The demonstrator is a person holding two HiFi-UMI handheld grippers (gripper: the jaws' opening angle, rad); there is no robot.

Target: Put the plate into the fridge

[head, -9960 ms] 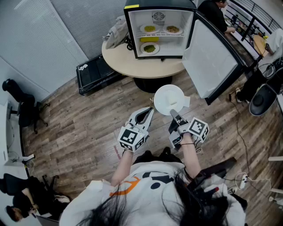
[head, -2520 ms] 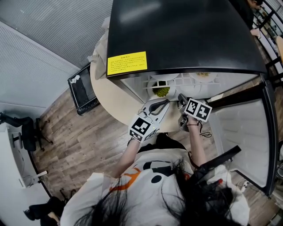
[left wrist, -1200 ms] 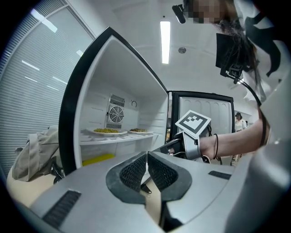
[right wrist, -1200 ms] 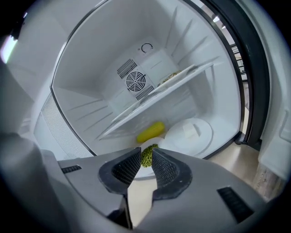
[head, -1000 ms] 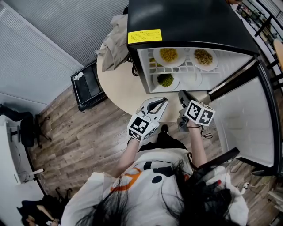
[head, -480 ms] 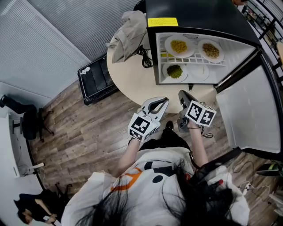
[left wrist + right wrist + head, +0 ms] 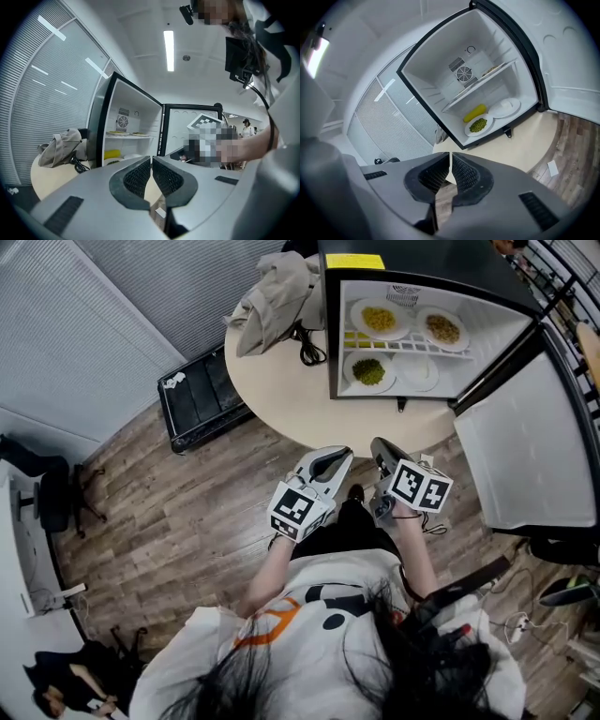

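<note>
The empty white plate (image 7: 418,374) (image 7: 505,107) lies on the bottom floor of the open fridge (image 7: 424,273), beside a plate of green food (image 7: 367,371) (image 7: 478,125). Two plates of yellow food (image 7: 378,319) sit on the shelf above. Both grippers hang in front of the person, short of the round table (image 7: 281,399) and well back from the fridge. My left gripper (image 7: 341,454) (image 7: 152,164) is shut with nothing between its pads. My right gripper (image 7: 376,443) (image 7: 450,164) is also shut and empty, and it points toward the fridge.
The fridge door (image 7: 525,446) stands wide open at the right. A beige cloth bag (image 7: 272,292) (image 7: 61,147) with a black cable lies on the table left of the fridge. A black case (image 7: 199,395) rests on the wooden floor; an office chair (image 7: 42,498) stands far left.
The plate, held by the right gripper ten seconds ago, now lies in the fridge. Over the last second the person and both grippers have drawn back from the fridge and the table.
</note>
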